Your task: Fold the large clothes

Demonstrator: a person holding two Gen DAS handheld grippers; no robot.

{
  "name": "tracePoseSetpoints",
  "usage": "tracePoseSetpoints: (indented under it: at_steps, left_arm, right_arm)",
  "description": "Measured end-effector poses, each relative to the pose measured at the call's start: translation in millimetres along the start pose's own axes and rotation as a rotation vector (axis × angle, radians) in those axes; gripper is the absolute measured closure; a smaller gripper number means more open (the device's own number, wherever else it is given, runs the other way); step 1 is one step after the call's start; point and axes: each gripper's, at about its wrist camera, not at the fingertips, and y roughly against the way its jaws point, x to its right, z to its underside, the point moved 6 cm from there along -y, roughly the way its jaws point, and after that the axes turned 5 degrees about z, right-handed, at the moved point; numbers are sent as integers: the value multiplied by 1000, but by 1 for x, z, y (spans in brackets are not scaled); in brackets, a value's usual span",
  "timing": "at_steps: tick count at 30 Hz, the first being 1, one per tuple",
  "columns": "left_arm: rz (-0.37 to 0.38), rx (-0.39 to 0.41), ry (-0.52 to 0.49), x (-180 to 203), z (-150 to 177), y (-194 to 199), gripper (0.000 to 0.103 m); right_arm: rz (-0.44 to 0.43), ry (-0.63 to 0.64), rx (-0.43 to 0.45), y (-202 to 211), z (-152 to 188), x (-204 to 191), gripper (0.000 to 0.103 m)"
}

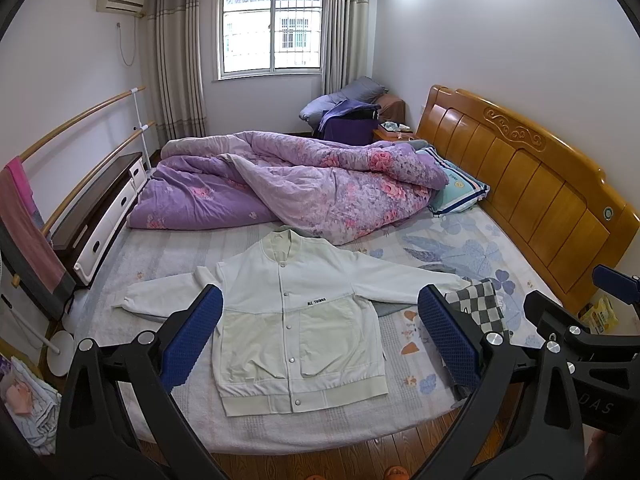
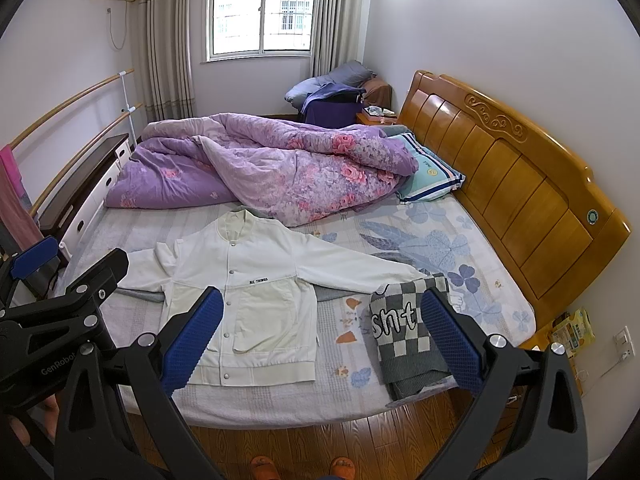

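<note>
Two black handheld grippers, the left gripper [image 1: 320, 336] and right gripper [image 2: 322, 338], are hovering with blue-padded fingers [image 1: 192, 340] spread wide and gripping nothing. Beyond them, a white snap-front jacket [image 1: 296, 320] is lying flat, sleeves outstretched, on the near part of the floral-sheeted bed [image 1: 460, 256]. A folded grey checked sweater [image 2: 408, 340] is sitting to its right; a rumpled purple floral quilt [image 1: 288, 184] is lying farther back.

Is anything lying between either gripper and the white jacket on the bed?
Nothing visible does. The white jacket lies spread flat near the bed's front edge, with both the left gripper and the right gripper open above it. The folded checkered sweater sits beside it, under the end of one sleeve.
</note>
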Motion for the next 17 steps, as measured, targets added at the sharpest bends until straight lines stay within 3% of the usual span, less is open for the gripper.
tracePoseSetpoints:
  at_steps: [17]
  left_arm:
    - [8, -17, 11, -10, 20, -3, 5]
  right_arm:
    - [0, 6, -11, -4, 5, -3, 8]
